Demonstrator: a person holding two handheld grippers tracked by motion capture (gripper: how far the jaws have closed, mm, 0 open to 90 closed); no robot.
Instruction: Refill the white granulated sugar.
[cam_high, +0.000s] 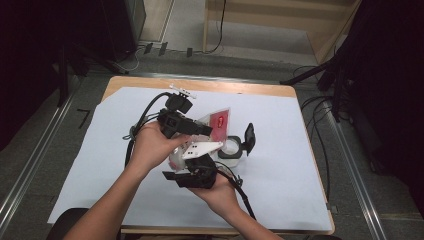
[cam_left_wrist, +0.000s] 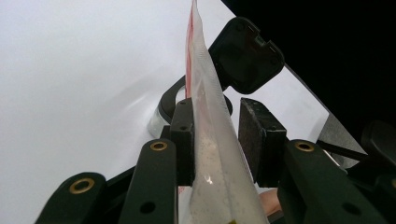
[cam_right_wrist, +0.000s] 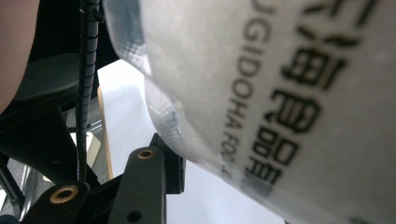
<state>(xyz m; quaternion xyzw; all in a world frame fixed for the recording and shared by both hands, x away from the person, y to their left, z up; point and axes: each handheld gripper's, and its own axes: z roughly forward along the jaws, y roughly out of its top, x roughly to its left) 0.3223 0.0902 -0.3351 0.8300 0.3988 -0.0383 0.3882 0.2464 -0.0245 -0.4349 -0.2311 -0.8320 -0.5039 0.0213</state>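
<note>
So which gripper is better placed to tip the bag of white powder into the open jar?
Probably the left gripper: its jaws straddle the pouch, whose upper end points toward the open jar. The right gripper supports the pouch's lower end, farther from the jar.

- A wooden table (cam_high: 280, 90) stands in the middle of the room, most of its top covered by a white sheet (cam_high: 280, 150).
- The floor (cam_high: 95, 95) around it is grey, with metal rails (cam_high: 30, 165) running along both sides of the table.
- Black cables (cam_high: 320, 107) trail over the floor at the right.
- Pale wooden furniture (cam_high: 280, 22) stands behind the table.
- Dark equipment (cam_high: 100, 30) fills the far left corner, and the right side lies in shadow.
</note>
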